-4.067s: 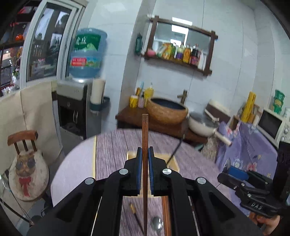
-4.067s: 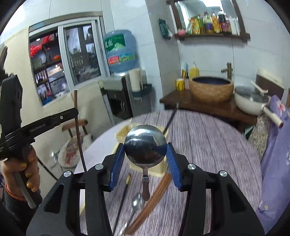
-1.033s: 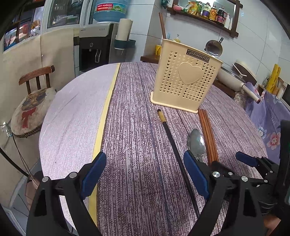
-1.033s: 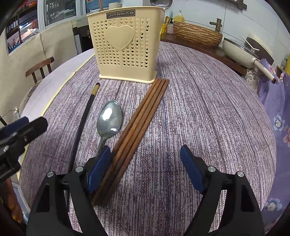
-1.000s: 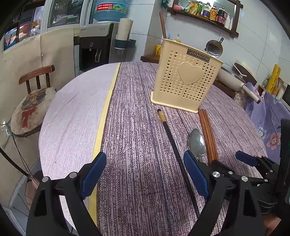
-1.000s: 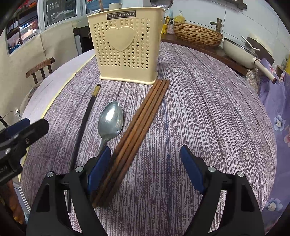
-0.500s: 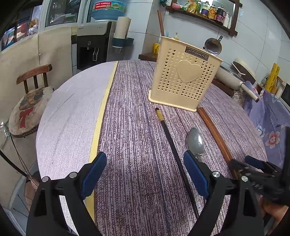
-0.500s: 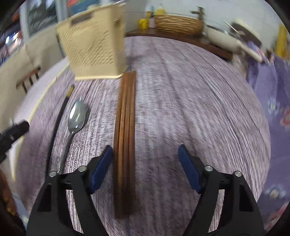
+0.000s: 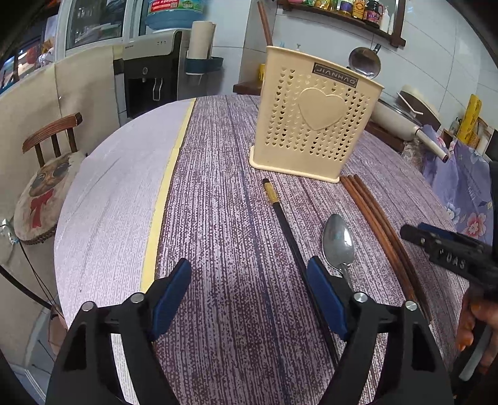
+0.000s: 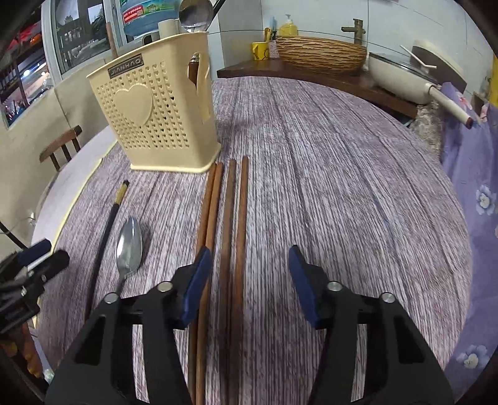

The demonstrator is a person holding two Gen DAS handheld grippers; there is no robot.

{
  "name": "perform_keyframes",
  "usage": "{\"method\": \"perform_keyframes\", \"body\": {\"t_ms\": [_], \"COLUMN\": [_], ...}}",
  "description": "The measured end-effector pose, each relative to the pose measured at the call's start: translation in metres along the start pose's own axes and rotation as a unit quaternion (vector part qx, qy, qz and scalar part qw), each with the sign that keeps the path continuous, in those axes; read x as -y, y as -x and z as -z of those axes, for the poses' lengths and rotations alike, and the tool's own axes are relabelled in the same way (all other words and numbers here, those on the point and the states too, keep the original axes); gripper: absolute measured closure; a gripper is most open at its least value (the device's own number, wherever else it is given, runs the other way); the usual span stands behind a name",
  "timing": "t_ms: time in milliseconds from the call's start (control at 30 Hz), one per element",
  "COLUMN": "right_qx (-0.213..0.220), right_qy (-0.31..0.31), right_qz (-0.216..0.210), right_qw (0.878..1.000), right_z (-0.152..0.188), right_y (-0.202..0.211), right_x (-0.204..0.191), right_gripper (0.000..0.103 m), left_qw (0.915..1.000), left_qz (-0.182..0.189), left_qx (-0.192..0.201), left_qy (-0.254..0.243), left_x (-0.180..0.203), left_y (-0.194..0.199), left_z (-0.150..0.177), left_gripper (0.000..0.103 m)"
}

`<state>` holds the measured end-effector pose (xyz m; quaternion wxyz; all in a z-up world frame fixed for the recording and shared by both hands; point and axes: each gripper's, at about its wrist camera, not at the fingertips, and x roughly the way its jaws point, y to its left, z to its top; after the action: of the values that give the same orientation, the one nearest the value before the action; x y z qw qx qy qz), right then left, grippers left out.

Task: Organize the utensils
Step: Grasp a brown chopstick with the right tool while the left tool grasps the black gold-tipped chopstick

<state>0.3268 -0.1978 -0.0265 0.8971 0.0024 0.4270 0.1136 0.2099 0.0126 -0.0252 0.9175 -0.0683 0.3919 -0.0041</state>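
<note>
- Right gripper (image 10: 250, 277) hangs low over the purple table (image 10: 342, 187), jaws apart, pads gripping nothing.
- Its jaws have just been closing; two of the four brown chopsticks (image 10: 232, 218) run lengthwise up the gap between the pads, the other two lie just outside the left pad. Pad contact with the wood is hard to judge, seems apart.
- Chopsticks' far ends stop just short of the base of the cream utensil holder (image 10: 155, 124).
- Left gripper (image 9: 249, 299) jaws wide, also just been narrowing a bit, only bare table between the pads.
- Black chopstick (image 9: 286, 224) with gold band slants from near the holder (image 9: 314, 124) down under the left gripper's right pad.
- Metal spoon (image 9: 338, 243) lies bowl up between the black chopstick and the brown chopsticks (image 9: 373, 215), handle running behind the right pad.
- Holder stands upright mid-table; a ladle (image 9: 364, 64) and one brown stick (image 9: 264, 21) poke out of its top.
- Versus a second ago: right gripper has shifted sideways, brown chopsticks now centred under it instead of by its left pad, and they lie spread into two pairs, not one tight bundle.
- Four seconds back each gripper held an item in the air, left a brown stick, right the ladle; both now unloaded.
</note>
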Motion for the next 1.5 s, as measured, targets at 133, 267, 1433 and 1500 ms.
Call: {"method": "perform_keyframes", "body": {"t_ms": [133, 267, 1433, 1500], "right_qx": [-0.016, -0.028, -0.053, -0.053], "right_qy": [-0.006, -0.001, 0.027, 0.028], "right_qz": [-0.017, -0.008, 0.037, 0.035], "right_qw": [1.000, 1.000, 0.998, 0.998], "right_z": [-0.016, -0.026, -0.066, -0.066], "right_y": [-0.018, -0.035, -0.070, -0.071], "right_x": [0.002, 0.001, -0.009, -0.010], "right_gripper": [0.069, 0.073, 0.087, 0.091], "left_qw": [1.0000, 0.9999, 0.9940, 0.9938], "left_qz": [0.000, 0.001, -0.053, -0.057], "left_qx": [-0.005, -0.010, -0.070, -0.069], "left_qy": [0.005, 0.002, -0.065, -0.066], "left_x": [-0.003, -0.001, 0.038, 0.039], "left_y": [-0.003, -0.005, -0.081, -0.082], "left_z": [-0.002, -0.001, -0.064, -0.065], "left_gripper": [0.032, 0.032, 0.080, 0.091]}}
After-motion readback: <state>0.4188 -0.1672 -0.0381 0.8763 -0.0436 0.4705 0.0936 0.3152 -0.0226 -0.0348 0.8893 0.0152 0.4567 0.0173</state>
